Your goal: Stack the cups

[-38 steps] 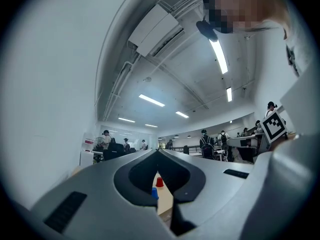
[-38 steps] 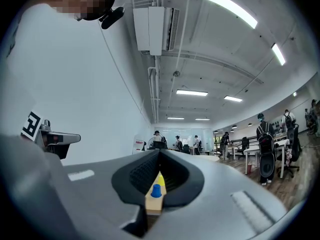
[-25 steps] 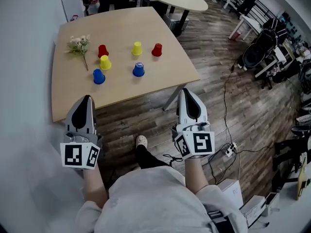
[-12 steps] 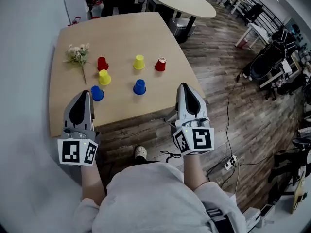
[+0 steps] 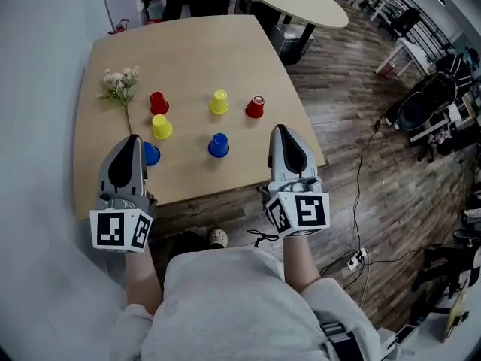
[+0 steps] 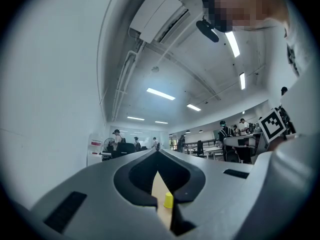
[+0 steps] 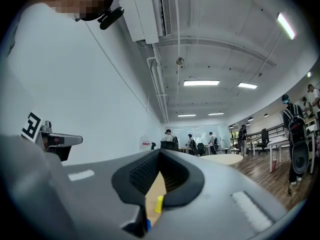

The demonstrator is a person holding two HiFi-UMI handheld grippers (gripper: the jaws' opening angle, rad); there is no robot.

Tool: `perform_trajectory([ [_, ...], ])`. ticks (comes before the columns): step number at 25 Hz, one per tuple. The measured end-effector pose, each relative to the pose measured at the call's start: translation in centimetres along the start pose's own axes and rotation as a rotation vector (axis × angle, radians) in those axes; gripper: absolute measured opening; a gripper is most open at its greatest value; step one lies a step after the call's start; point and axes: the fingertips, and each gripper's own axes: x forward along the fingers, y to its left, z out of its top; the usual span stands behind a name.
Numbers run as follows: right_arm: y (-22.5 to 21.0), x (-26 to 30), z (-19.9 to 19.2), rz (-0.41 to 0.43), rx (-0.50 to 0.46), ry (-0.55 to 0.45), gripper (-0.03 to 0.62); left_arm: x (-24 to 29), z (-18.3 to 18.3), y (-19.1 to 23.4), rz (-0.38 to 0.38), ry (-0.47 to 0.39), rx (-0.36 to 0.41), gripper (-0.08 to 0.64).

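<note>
Several upturned cups stand on the wooden table: a red cup, a yellow cup and a blue cup at the left, with a yellow cup, a red cup and a blue cup further right. My left gripper is shut and empty over the table's near edge, its tip beside the left blue cup. My right gripper is shut and empty at the near right corner. A yellow cup shows through the slit of the left gripper. The right gripper frames a yellow cup.
A sprig of dried flowers lies at the table's far left. A round white table stands behind, with chairs and a stroller at the right. Cables and a power strip lie on the wood floor.
The person has stepped closer to the table. Both grippers, still shut, now reach over its near edge, and the left one partly covers the left blue cup.
</note>
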Motion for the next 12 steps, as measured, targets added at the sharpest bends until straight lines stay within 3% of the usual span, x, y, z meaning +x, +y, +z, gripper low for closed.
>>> perform_trajectory([
  [12,0.9,3.0,-3.7,-0.058,0.029,0.09,0.011,2.6,-10.8,3.7,-0.032,0.231,-0.025,0.01],
])
